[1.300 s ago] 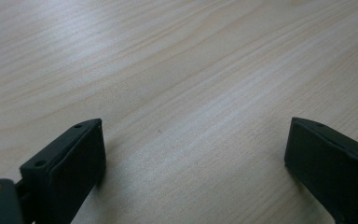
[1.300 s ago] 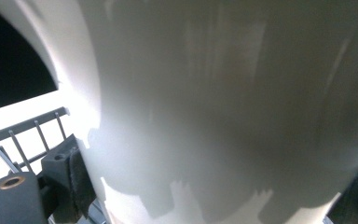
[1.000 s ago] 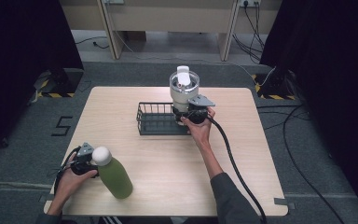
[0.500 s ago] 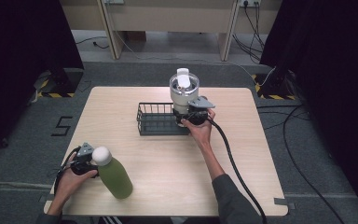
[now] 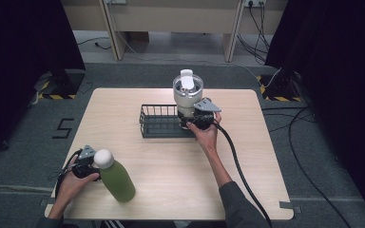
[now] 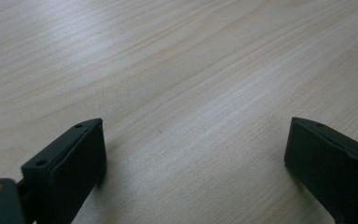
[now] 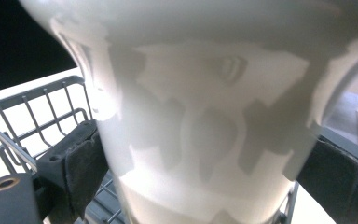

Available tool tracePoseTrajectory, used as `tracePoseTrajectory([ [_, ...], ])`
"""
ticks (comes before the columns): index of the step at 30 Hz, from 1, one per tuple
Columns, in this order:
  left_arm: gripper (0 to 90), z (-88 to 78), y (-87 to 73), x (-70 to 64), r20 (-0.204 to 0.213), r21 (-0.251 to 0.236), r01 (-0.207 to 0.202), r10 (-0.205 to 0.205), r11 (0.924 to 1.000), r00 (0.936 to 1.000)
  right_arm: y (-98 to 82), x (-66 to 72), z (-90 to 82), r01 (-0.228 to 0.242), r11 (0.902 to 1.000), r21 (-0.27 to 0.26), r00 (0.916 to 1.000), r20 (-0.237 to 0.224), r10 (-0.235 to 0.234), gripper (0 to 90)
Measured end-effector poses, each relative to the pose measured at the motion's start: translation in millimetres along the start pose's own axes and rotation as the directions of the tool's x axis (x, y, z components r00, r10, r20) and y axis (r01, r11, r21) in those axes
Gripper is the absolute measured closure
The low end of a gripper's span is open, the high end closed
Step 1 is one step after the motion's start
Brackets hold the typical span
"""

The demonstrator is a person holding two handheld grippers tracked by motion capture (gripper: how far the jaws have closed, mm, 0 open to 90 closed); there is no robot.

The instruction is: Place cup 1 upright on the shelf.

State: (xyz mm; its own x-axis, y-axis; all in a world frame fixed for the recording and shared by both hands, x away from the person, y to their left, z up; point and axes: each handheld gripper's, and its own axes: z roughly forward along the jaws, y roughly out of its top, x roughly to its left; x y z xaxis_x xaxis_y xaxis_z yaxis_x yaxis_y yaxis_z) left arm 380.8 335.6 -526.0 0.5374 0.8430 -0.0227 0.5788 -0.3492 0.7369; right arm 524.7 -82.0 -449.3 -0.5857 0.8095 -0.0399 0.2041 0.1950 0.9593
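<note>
High view, and starting well to the left of the wire basket (image 5: 164, 124): the left tongs (image 5: 91, 167) sit low at the near-left corner of the worktop (image 5: 247, 156), right against the white-capped green bottle (image 5: 116, 179) that stands upright there. In the left gripper view (image 6: 193, 154) the jaws gape wide with nothing but bare wood grain between them — no grip on that bottle, and compared with a second ago nothing on this side has budged.

Moving right to the basket itself: black wire, empty as far as I can see, sitting mid-worktop.

At its right end stands the white blender jar (image 5: 187, 95), upright, lid on top. The right tongs (image 5: 190, 121) are closed around its lower body — the right gripper view (image 7: 200, 158) has the pale wall of the jar pressed between both black pads, basket wires visible just behind on the left. Against the frames from a second back, the jar has edged a touch closer to the basket's right end, though the shift is small. I cannot tell whether its base is already inside the rim or just beside it.

My read: the jar is being carried into the basket, and what remains is lowering it in and letting go.
</note>
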Motion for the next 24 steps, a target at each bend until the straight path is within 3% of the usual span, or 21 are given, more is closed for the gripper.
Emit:
tracePoseTrajectory([
  [4,4.8,0.0,0.0,0.0,0.000,0.000,0.000,0.000,1.0000,1.0000,-1.8,3.6,-9.1,-0.001,1.0000,0.004,0.9997,0.024,0.001,10.9],
  [7,4.7,0.0,0.0,0.1,0.000,0.000,-0.001,0.001,1.0000,1.0000,-2.4,2.0,-19.5,-0.020,0.9997,-0.017,0.9997,0.013,0.020,14.7],
  [16,4.7,0.1,0.0,0.0,0.000,0.000,0.001,-0.001,1.0000,1.0000,-6.4,1.9,-51.6,-0.033,0.9993,-0.016,0.9994,-0.007,0.033,14.8],
  [24,4.7,0.1,0.0,0.1,0.000,0.000,0.000,0.000,1.0000,1.0000,-3.1,9.9,-66.9,-0.002,0.9998,-0.019,0.9998,-0.020,0.002,14.8],
])
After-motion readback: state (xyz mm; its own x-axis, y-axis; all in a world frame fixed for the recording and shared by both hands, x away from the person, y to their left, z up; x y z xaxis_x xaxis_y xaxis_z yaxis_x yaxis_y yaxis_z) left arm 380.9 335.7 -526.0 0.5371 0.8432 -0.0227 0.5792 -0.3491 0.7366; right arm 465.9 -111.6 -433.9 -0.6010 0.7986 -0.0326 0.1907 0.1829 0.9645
